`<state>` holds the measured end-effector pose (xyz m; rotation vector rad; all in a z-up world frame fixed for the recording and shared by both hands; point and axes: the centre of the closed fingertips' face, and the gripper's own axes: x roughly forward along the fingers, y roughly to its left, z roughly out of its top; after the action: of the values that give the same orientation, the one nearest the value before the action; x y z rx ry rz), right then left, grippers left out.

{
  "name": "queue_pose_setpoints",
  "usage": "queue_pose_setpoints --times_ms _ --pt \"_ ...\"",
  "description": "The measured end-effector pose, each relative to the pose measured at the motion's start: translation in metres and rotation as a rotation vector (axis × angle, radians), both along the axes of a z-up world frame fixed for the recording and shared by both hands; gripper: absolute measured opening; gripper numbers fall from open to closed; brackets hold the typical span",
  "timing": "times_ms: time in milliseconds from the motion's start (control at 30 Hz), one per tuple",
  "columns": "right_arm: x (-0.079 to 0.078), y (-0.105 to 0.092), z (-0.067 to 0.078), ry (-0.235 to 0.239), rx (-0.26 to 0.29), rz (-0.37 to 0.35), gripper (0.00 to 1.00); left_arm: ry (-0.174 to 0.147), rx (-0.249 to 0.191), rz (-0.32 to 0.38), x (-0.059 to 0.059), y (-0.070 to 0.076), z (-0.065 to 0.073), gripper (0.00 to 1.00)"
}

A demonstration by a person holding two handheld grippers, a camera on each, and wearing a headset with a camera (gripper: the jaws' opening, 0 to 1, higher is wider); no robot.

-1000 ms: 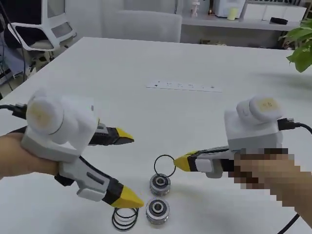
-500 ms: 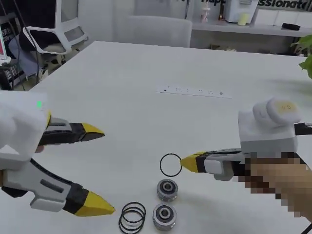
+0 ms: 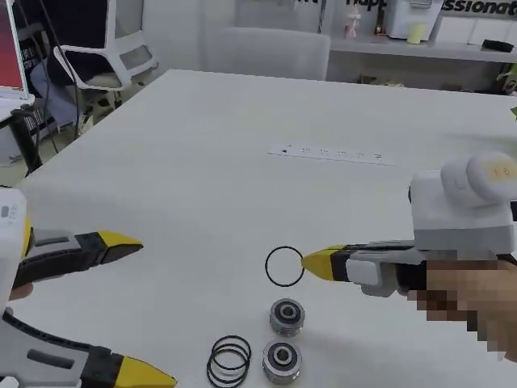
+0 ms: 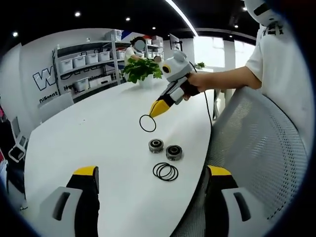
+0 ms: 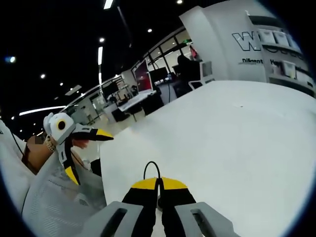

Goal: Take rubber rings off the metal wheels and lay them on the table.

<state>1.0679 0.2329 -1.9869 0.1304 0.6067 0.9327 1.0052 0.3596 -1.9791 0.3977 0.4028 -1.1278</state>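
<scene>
Holding the left gripper (image 3: 157,309) wide open and empty at the near left, with a pile of loose rubber rings (image 3: 212,360) lying on the table (image 3: 202,162) just beside the near wheel (image 3: 281,357), the far wheel (image 3: 287,315) close behind. Pinching one more ring (image 3: 267,267) between the fully closed tips of the right gripper (image 3: 311,263), just beyond the far wheel.

Table: a white tabletop (image 3: 242,162) is stretching away, carrying a flat socket strip (image 3: 331,153).
Seating: an office chair (image 3: 101,56) is standing off its far left corner.
Back wall: a shelf (image 3: 404,47) is running along it.
Ceiling: strip lights (image 4: 180,15) are glowing.
Greenery: a leafy plant (image 4: 140,69) is sitting near shelving (image 4: 81,66).
</scene>
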Motion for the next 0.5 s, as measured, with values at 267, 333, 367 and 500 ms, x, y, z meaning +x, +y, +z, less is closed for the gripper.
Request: queue_pose_setpoints --times_ms 267,333,367,500 --pt "-0.003 0.007 0.011 -0.013 0.032 0.009 0.0 0.021 0.027 0.026 -0.009 0.011 -0.009 0.87" --pt "-0.004 0.008 0.013 -0.012 0.038 0.013 0.0 0.022 0.018 0.038 -0.009 0.013 -0.008 0.87" --pt "-0.005 0.01 0.015 -0.015 0.041 0.017 0.0 0.029 0.009 0.047 -0.01 0.014 -0.008 0.87" --pt "-0.008 0.015 0.021 -0.028 0.051 0.032 0.0 0.037 0.018 0.057 -0.013 0.014 -0.01 0.87"
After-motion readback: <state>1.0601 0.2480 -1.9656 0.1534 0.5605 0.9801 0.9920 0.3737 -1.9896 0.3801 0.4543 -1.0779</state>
